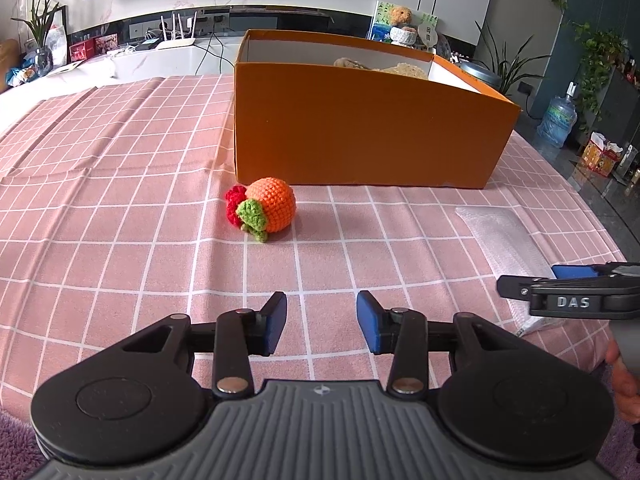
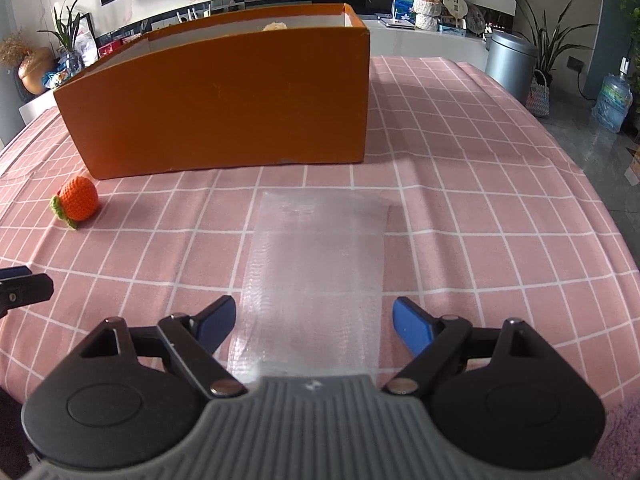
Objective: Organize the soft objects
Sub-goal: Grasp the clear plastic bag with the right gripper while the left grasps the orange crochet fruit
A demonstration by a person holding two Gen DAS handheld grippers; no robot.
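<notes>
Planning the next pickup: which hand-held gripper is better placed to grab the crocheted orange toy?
Left. The left hand-held gripper is open with the orange crocheted ball toy almost straight ahead. The right hand-held gripper faces the clear bubble-wrap sheet; the toy lies far to its left.

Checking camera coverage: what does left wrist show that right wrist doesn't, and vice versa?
Left wrist only: the red crochet piece behind the crochet orange's green leaf, and more of the beige plush inside the orange box. The right gripper enters at the frame's right edge.

Right wrist only: the whole bubble wrap sheet lying flat, running under the open right gripper.

Both: the box, the crochet orange, the pink checked tablecloth. The left gripper is open and empty.
</notes>
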